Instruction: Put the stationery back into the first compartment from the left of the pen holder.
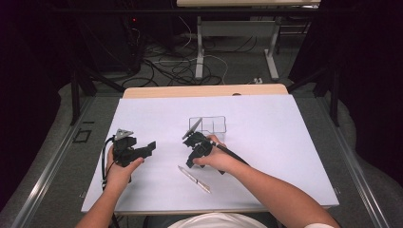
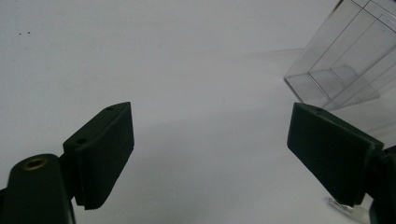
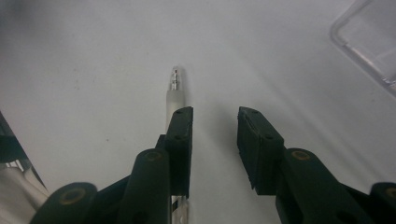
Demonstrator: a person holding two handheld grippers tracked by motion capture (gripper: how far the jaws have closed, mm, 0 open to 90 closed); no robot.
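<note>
Since the pen (image 3: 173,97) seems to sit under one pad, not btwn them, my right tongs (image 3: 215,114) hang half apart, nothing clamped; left tongs (image 2: 210,112) wait wide apart, empty.

The counter (image 1: 266,142) is covered in plain white, with a pale wood edge at its far side. On it, the compartment box (image 1: 212,124) is clear and colourless. Near the box, the pen (image 3: 175,95) has a frosted translucent barrel and a silver tip. Both the left hand-held gripper (image 1: 145,148) and the right hand-held gripper (image 1: 192,151) are matt black, their pads finely ribbed.
</note>
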